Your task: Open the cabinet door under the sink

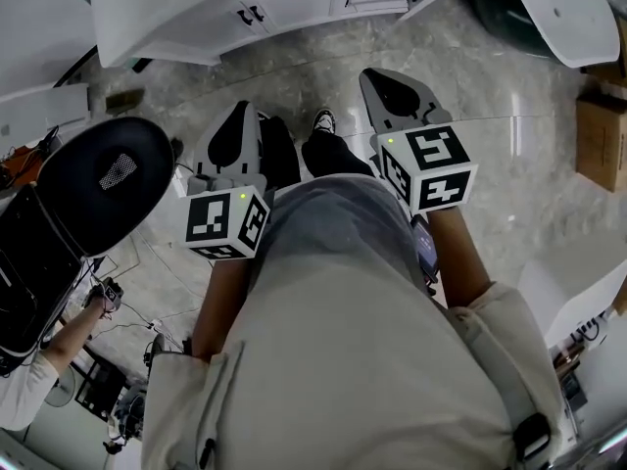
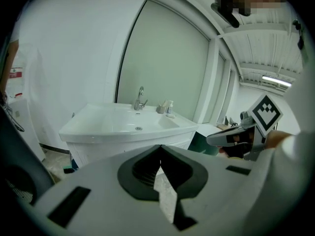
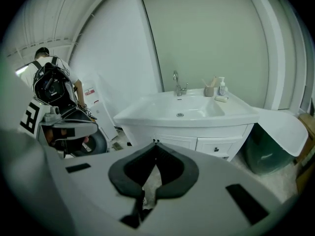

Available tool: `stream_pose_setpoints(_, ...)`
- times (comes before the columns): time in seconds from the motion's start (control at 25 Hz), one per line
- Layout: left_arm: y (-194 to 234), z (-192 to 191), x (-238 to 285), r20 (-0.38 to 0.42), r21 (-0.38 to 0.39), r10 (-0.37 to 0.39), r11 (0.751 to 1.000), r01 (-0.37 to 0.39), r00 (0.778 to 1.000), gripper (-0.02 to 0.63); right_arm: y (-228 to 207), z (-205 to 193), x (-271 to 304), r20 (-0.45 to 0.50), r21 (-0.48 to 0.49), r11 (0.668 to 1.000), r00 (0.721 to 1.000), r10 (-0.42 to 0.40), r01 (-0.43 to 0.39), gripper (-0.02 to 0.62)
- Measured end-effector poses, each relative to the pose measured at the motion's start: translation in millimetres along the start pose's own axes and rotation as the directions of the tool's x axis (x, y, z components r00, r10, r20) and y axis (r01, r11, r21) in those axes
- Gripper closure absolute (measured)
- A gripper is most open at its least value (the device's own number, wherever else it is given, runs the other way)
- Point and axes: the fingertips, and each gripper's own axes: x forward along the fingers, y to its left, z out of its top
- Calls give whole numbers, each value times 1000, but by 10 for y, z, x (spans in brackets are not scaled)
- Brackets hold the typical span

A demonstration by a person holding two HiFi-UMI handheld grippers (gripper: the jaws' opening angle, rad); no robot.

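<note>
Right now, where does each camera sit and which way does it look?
Head view: on the person's head, looking steeply down at the floor and cabinet; shows their torso, arms, left tongs and right tongs.
Left gripper view: rides the left tongs, looking along their shut jaws toward the sink; the right tongs show at right.
Right gripper view: rides the right tongs, facing the sink and cabinet doors; the left tongs show at left.
Shared: both gripper views see the sink and faucet.
</note>
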Motion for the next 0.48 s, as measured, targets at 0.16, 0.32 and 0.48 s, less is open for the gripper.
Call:
stream_pose_setpoints(0.16,-7,-140,-15,-21,-11,5,1000,-5,1000,606,1,-98,44,-23,-17,1000,1000,8,-8,584)
stream_pose_setpoints(0.32,51,-257,-8,-38,-16,7,1000,-8,999,606,39,-159,123,-36,-24,1000,999,19,-20,584)
stream_pose_setpoints(0.48,101,-278,11,-49,-8,17,1000,-17,999,606,49,-196,187,-67,-21,999,997,23,-25,584)
